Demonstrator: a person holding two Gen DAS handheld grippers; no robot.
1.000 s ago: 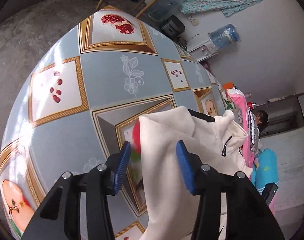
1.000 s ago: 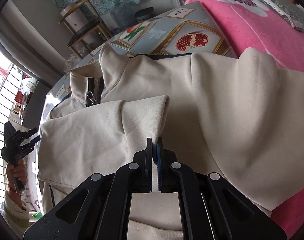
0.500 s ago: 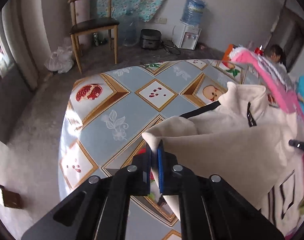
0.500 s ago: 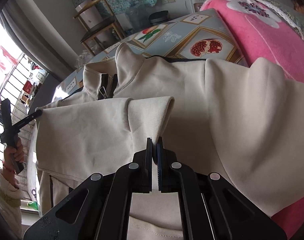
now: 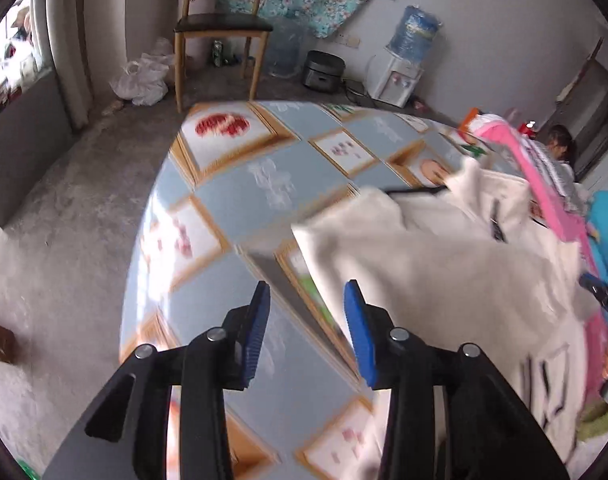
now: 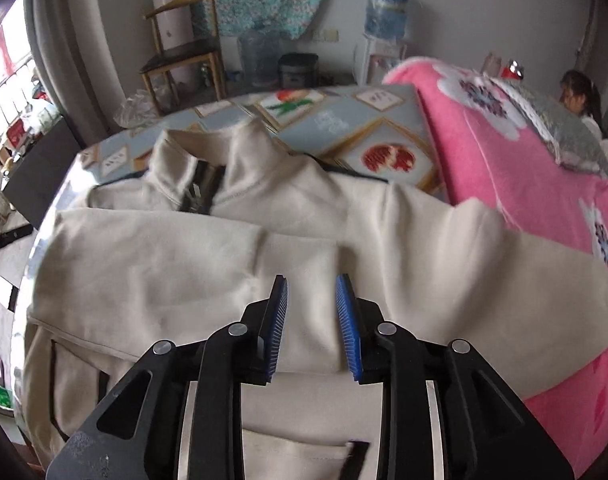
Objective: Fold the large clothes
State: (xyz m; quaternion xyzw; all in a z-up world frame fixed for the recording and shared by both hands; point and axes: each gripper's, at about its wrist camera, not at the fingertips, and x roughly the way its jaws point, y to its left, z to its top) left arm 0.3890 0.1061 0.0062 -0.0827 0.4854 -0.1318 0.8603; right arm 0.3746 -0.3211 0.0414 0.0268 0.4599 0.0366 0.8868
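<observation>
My cream jacket (image 6: 296, 240) lies spread on the desk (image 5: 232, 200), sleeves folded across it. My left gripper (image 5: 307, 330) has just opened beside its sleeve; my right gripper (image 6: 311, 322) has just opened above it, gripping nothing.

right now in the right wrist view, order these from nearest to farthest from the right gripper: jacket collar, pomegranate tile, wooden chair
From the right gripper:
1. Jacket collar, just ahead, slightly left, on the cream jacket.
2. Pomegranate tile, past the shoulder, to the right, on the tablecloth.
3. Wooden chair, beyond the table, at the far wall, upper left.
</observation>
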